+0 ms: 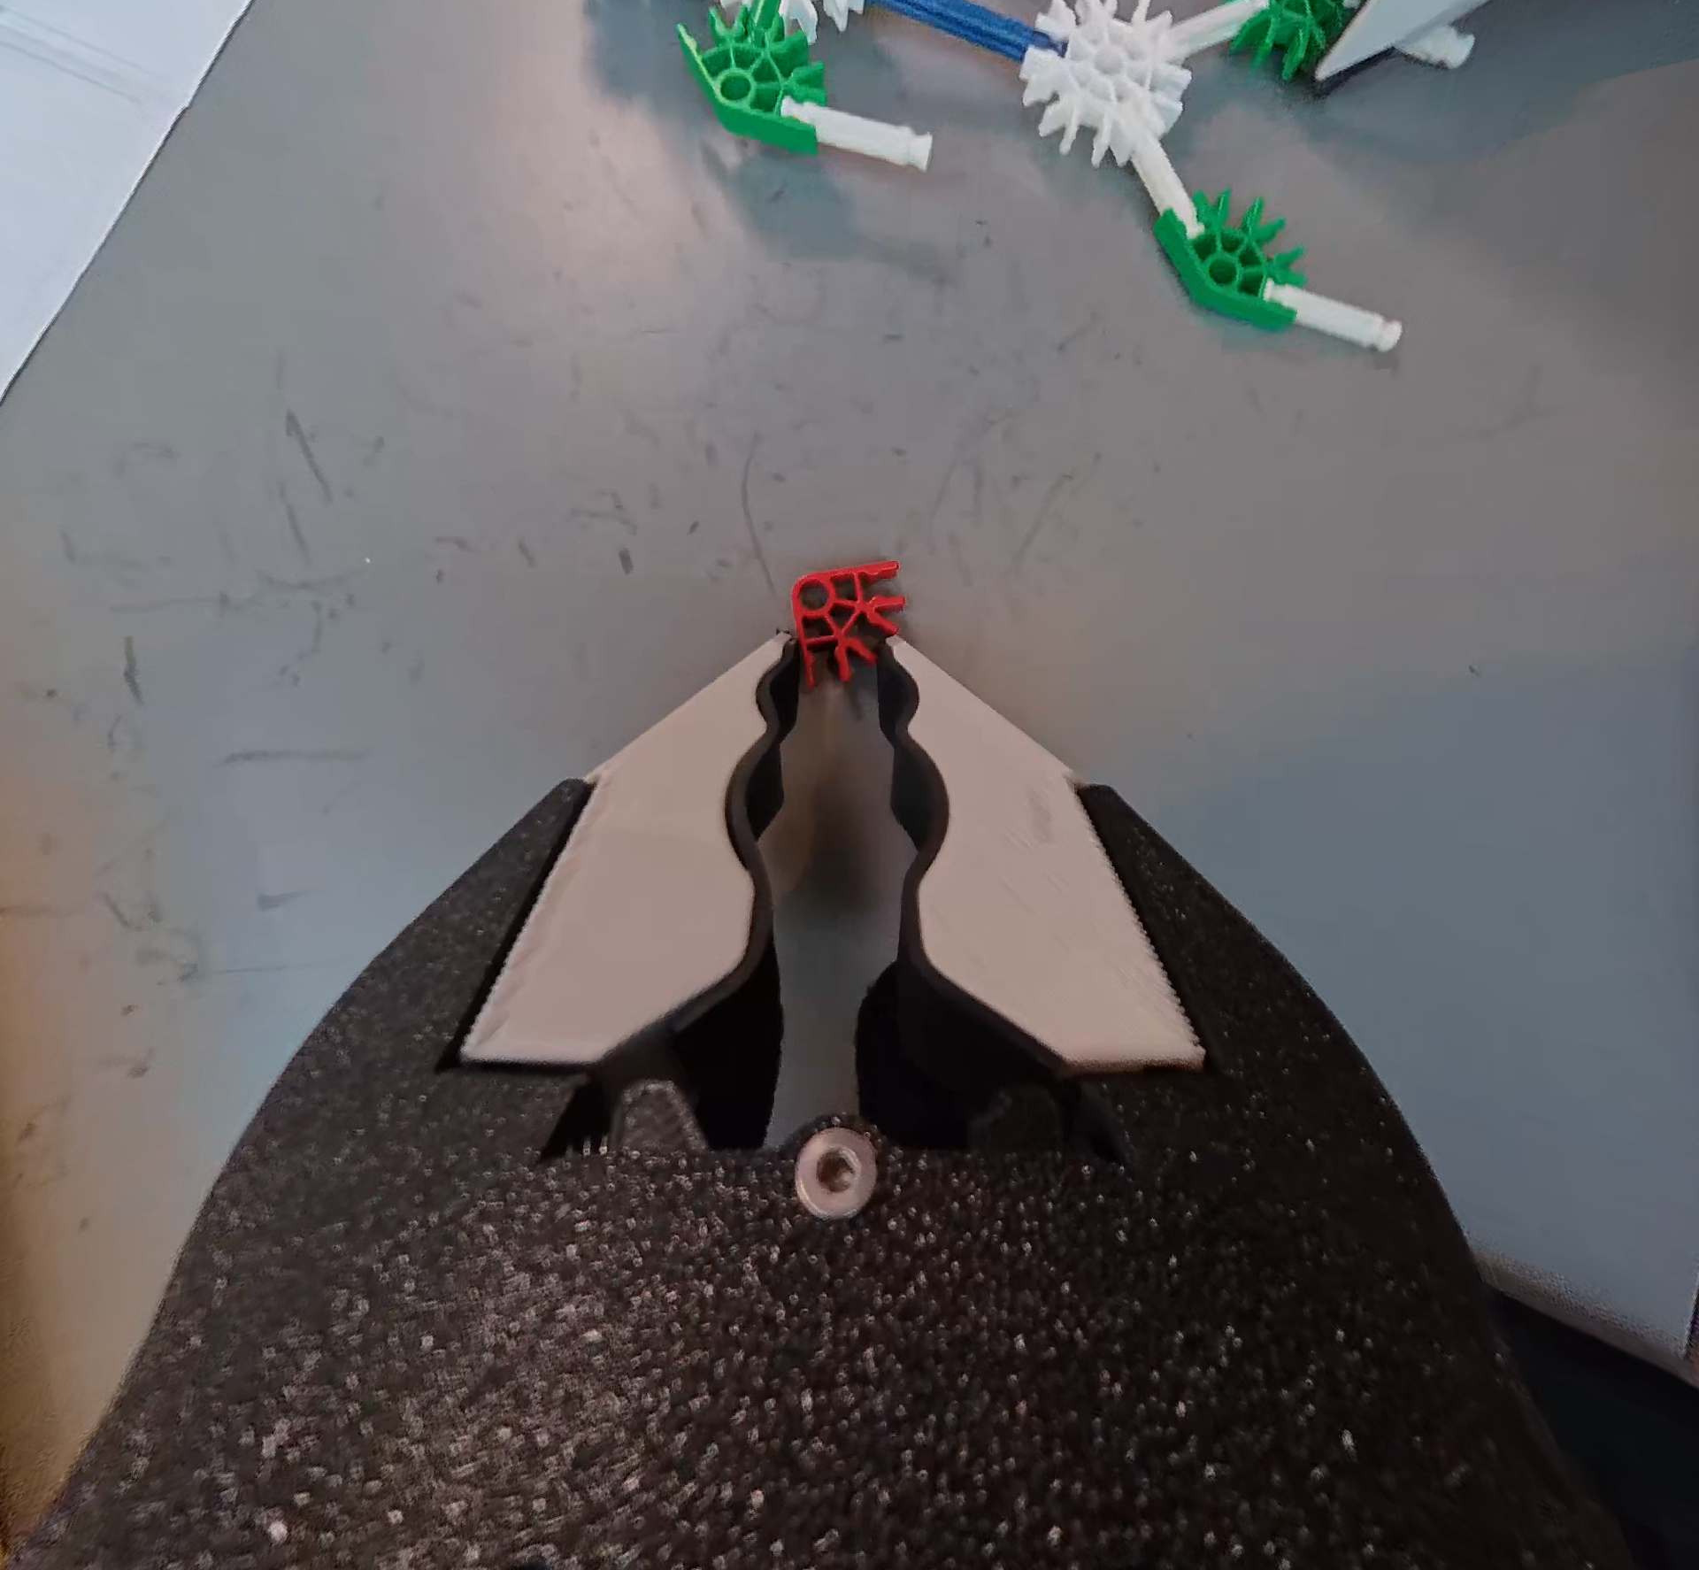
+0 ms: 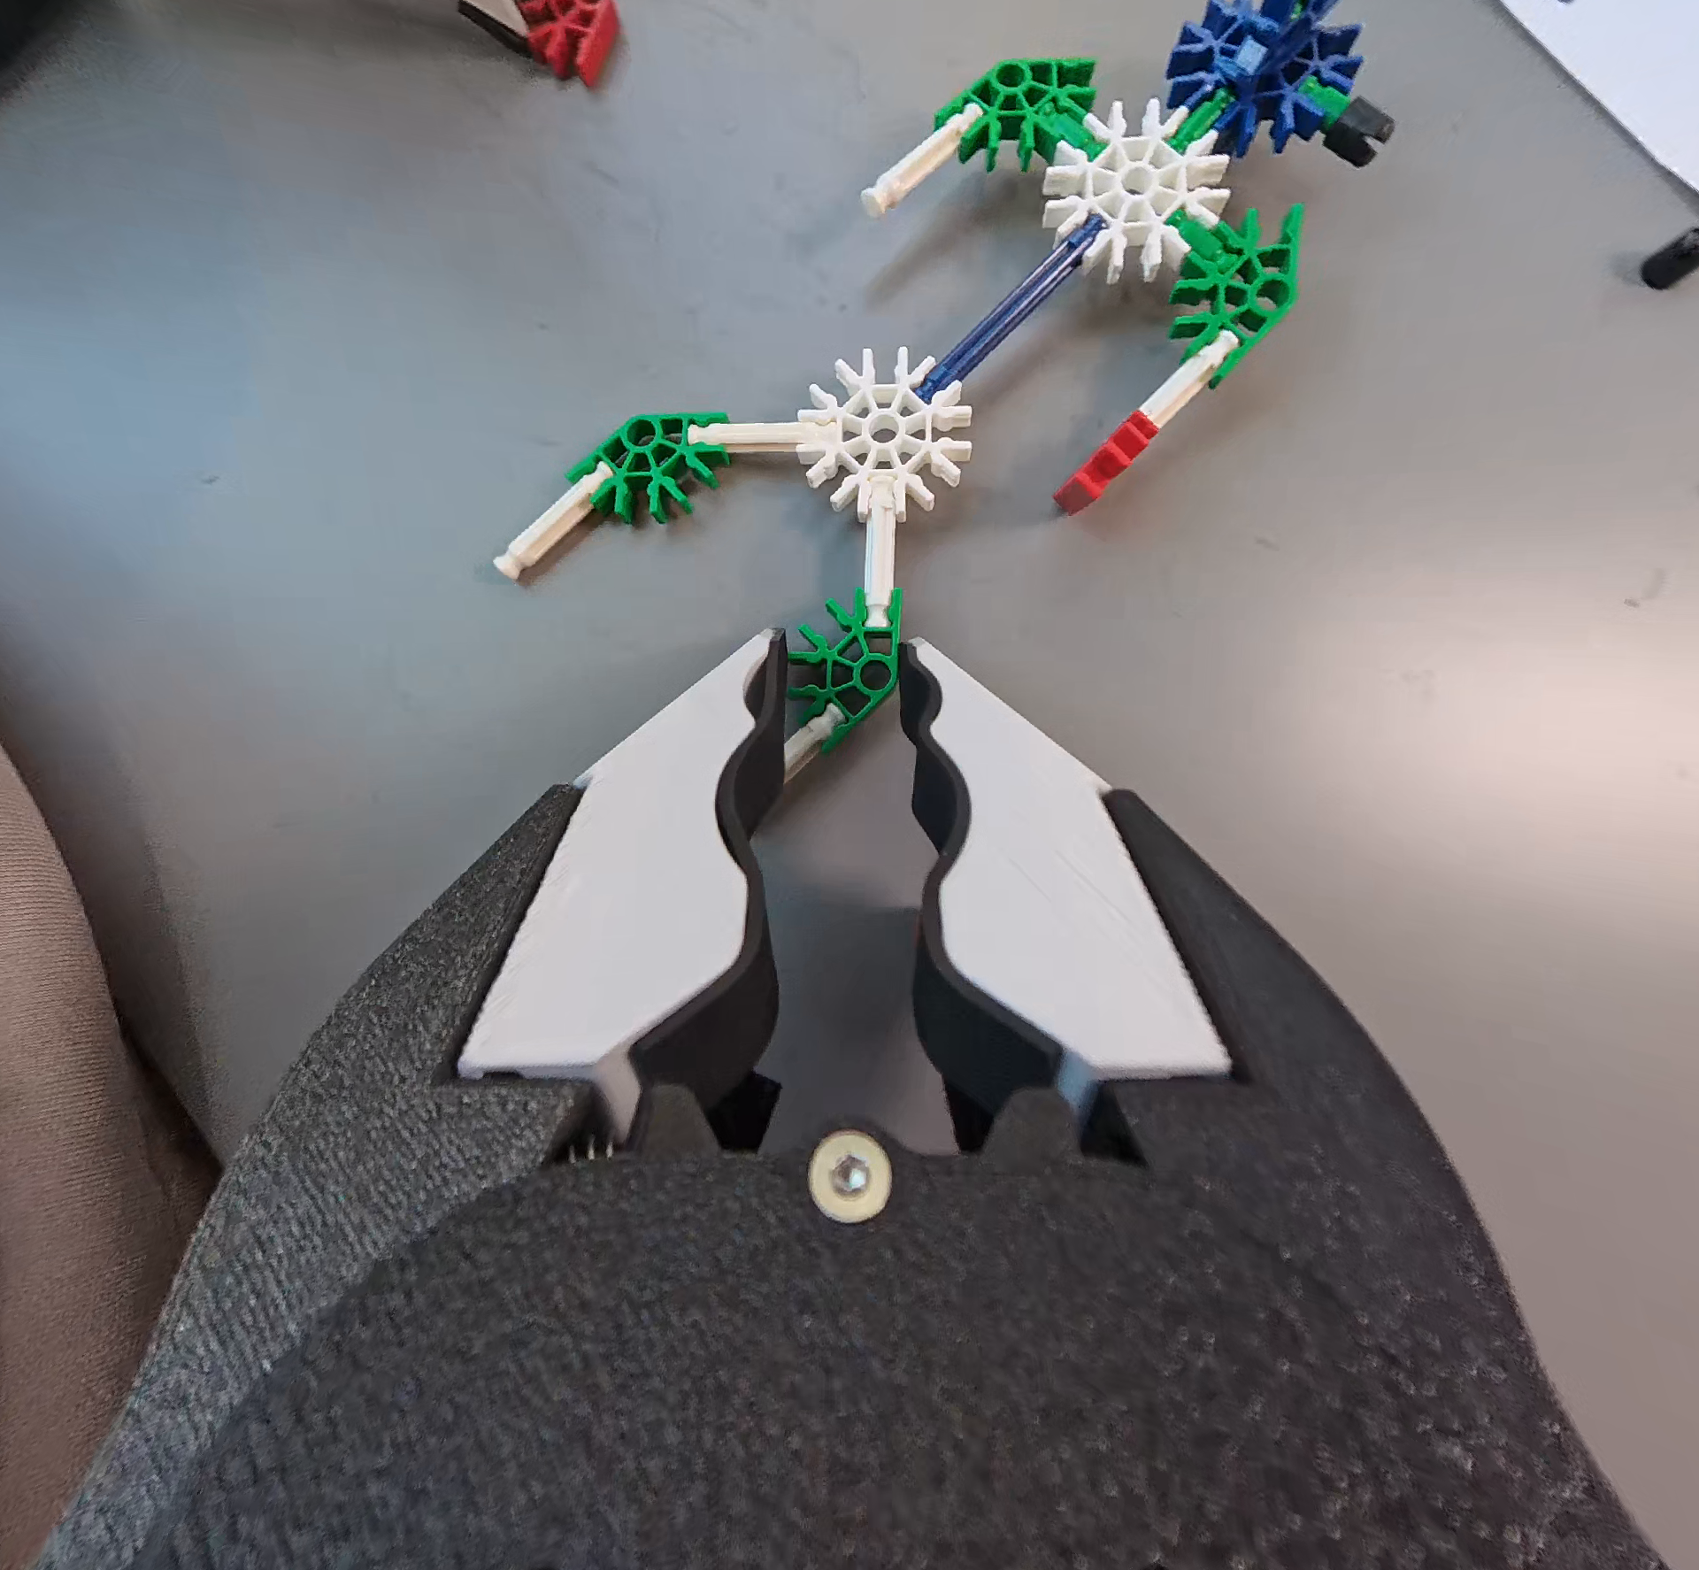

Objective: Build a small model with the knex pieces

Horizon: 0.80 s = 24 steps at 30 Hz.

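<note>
Bare grey table [image 1: 368, 422] left, rod-and-connector model [image 2: 883, 432] blocking ahead (paper sheet [image 1: 101, 55] far-left)

I'm working at a plain grey tabletop [image 1: 368, 422], scuffed and scratched all over, so this reads as a lab or workshop bench. A toy construction model [image 2: 1011, 312] of plastic rods and snowflake connectors lies on it, and a printed instruction sheet [image 1: 101, 55] sits at the table's edge.
</note>
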Available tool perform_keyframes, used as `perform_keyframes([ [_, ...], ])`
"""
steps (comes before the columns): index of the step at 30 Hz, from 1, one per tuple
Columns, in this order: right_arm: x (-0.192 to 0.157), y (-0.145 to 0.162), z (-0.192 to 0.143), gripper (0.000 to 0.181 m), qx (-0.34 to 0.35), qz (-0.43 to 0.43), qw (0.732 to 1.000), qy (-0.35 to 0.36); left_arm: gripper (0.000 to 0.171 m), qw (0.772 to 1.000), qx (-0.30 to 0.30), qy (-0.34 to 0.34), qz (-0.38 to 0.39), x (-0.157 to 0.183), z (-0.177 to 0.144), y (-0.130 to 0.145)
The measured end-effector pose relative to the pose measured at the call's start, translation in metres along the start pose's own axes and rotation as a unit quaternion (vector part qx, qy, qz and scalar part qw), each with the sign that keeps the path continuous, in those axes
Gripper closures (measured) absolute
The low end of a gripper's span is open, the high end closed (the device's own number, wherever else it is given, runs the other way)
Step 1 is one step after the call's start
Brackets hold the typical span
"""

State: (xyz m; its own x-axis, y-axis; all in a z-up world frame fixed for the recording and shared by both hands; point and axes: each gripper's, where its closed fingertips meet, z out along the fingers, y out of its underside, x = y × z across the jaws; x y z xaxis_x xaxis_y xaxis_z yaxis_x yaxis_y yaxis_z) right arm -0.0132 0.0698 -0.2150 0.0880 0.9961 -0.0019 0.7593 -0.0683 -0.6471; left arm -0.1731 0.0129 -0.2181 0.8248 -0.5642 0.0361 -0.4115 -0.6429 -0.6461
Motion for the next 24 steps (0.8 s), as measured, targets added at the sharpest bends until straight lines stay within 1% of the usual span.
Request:
perform_keyframes([
  [3,-0.014,-0.005,0.006,0.159,-0.003,-0.025,1.0,-0.005,0.157,1.0,0.023,-0.005,0.004,0.005,0.005,-0.013],
  [7,-0.034,-0.011,0.008,0.157,-0.001,-0.037,0.998,-0.042,0.157,0.998,0.067,-0.013,-0.003,0.009,0.006,-0.035],
  [9,-0.034,-0.017,0.004,0.151,0.012,-0.033,0.998,-0.049,0.157,0.997,0.082,-0.011,-0.006,0.012,0.006,-0.041],
  [11,-0.026,-0.029,-0.007,0.151,0.043,-0.037,0.997,-0.046,0.157,0.996,0.09,-0.004,-0.01,0.014,0.006,-0.044],
  [13,-0.022,-0.045,-0.018,0.151,0.087,-0.061,0.993,-0.051,0.157,0.994,0.104,0.016,-0.018,0.02,0.005,-0.049],
  [15,-0.021,-0.059,-0.025,0.154,0.123,-0.112,0.984,-0.057,0.157,0.989,0.13,0.06,-0.039,0.03,0.003,-0.058],
  [16,-0.024,-0.065,-0.027,0.155,0.139,-0.15,0.977,-0.059,0.157,0.983,0.148,0.093,-0.058,0.037,-0.001,-0.064],
  [17,-0.028,-0.071,-0.027,0.156,0.154,-0.193,0.967,-0.063,0.157,0.973,0.168,0.136,-0.081,0.045,-0.005,-0.071],
  [19,-0.044,-0.081,-0.029,0.156,0.187,-0.267,0.941,-0.093,0.157,0.94,0.206,0.239,-0.13,0.064,-0.019,-0.086],
  [21,-0.061,-0.092,-0.034,0.154,0.223,-0.284,0.92,-0.152,0.157,0.898,0.244,0.324,-0.17,0.076,-0.034,-0.099],
  [22,-0.065,-0.1,-0.036,0.151,0.242,-0.283,0.913,-0.169,0.157,0.878,0.251,0.363,-0.183,0.083,-0.041,-0.102],
  [24,-0.067,-0.112,-0.039,0.151,0.266,-0.291,0.9,-0.188,0.157,0.852,0.261,0.408,-0.201,0.089,-0.049,-0.105],
])
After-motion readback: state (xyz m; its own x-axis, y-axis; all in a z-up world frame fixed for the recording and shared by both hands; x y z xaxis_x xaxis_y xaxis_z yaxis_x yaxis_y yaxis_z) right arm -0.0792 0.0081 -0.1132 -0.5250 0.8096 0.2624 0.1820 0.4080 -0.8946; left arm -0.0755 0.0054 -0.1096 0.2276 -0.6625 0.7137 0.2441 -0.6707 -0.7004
